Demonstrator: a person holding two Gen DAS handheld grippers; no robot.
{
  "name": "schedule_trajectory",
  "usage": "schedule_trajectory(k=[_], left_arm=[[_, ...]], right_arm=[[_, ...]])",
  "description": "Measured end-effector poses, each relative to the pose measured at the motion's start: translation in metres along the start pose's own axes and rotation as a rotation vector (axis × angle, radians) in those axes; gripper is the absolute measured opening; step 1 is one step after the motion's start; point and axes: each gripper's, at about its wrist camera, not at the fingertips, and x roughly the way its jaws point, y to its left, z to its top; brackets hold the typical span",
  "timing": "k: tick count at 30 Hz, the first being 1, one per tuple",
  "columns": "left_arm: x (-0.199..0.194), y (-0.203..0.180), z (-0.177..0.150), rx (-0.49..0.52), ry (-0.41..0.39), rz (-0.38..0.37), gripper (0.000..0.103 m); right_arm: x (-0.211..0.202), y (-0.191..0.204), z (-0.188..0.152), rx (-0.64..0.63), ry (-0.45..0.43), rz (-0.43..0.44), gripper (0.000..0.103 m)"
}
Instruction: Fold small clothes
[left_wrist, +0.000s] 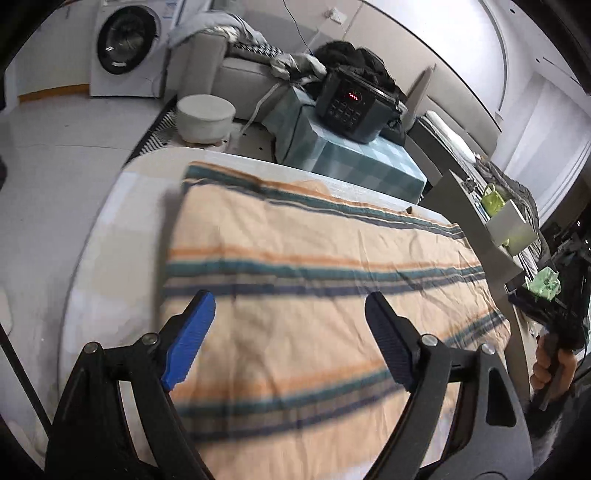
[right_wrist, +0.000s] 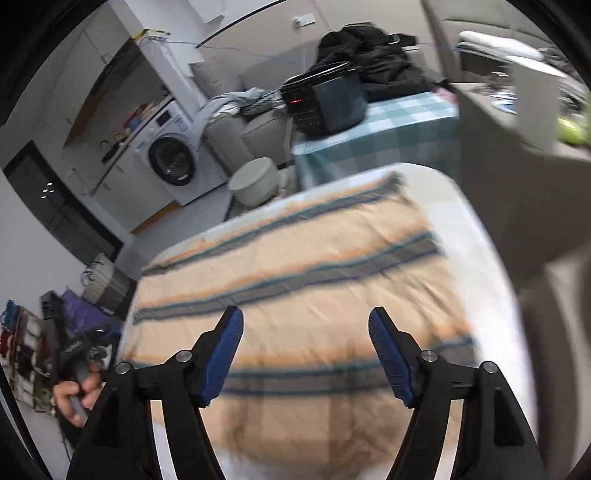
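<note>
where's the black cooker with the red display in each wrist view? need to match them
Left wrist: black cooker sits upper centre, on the checked blue cloth, beyond the striped cloth.
Right wrist: black cooker is upper centre, slightly right, on the same checked cloth.
Shared landmark: the washing machine, left of the cooker in both.

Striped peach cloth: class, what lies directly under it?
The striped peach cloth lies flat on a white rounded tabletop, whose rim shows around it. The surface beneath the cloth is covered, so unseen.
</note>
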Motion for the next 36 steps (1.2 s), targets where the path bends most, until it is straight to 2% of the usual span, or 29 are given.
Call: schedule_trajectory(k=[1,4,5,6,8,11,17,22,26,29,33,36], left_arm=[[-0.012,0.001,-0.008,-0.002,-0.006,0.008,0.083],[-0.047,-0.001,-0.036,-0.002,0.002,0.018,0.084],[-0.054,-0.002,-0.044,0.000,0.006,0.015,0.088],[-0.061,-0.004,-0.052,0.000,0.004,0.010,0.095],[-0.070,-0.009,-0.066,-0.005,-0.002,0.003,0.102],[-0.071,-0.014,-0.080,-0.026,-0.015,0.002,0.102],[-0.061,-0.014,-0.095,-0.056,-0.041,-0.003,0.102],[-0.047,-0.010,-0.098,-0.057,-0.051,-0.016,0.102],[-0.041,-0.011,-0.097,-0.042,-0.042,-0.001,0.102],[-0.040,-0.009,-0.099,-0.044,-0.044,-0.002,0.102],[-0.035,-0.007,-0.100,-0.039,-0.030,-0.002,0.102],[-0.034,-0.007,-0.100,-0.040,-0.031,-0.007,0.102]], right_arm=[[-0.014,-0.010,-0.014,0.007,-0.004,-0.026,0.079],[-0.036,-0.036,-0.046,0.052,0.009,-0.059,0.079],[-0.039,-0.042,-0.053,0.060,0.016,-0.071,0.079],[-0.043,-0.049,-0.063,0.068,0.017,-0.084,0.079],[-0.050,-0.060,-0.079,0.089,0.004,-0.089,0.079],[-0.049,-0.074,-0.090,0.123,-0.014,-0.071,0.079],[-0.052,-0.087,-0.086,0.152,-0.072,-0.051,0.078],[-0.039,-0.075,-0.065,0.084,-0.086,-0.017,0.078],[-0.013,-0.063,-0.071,0.016,0.059,-0.003,0.075],[-0.014,-0.056,-0.087,-0.068,0.102,-0.022,0.070],[-0.029,-0.067,-0.092,-0.009,0.067,0.024,0.069],[-0.032,-0.073,-0.084,0.011,0.017,-0.030,0.068]])
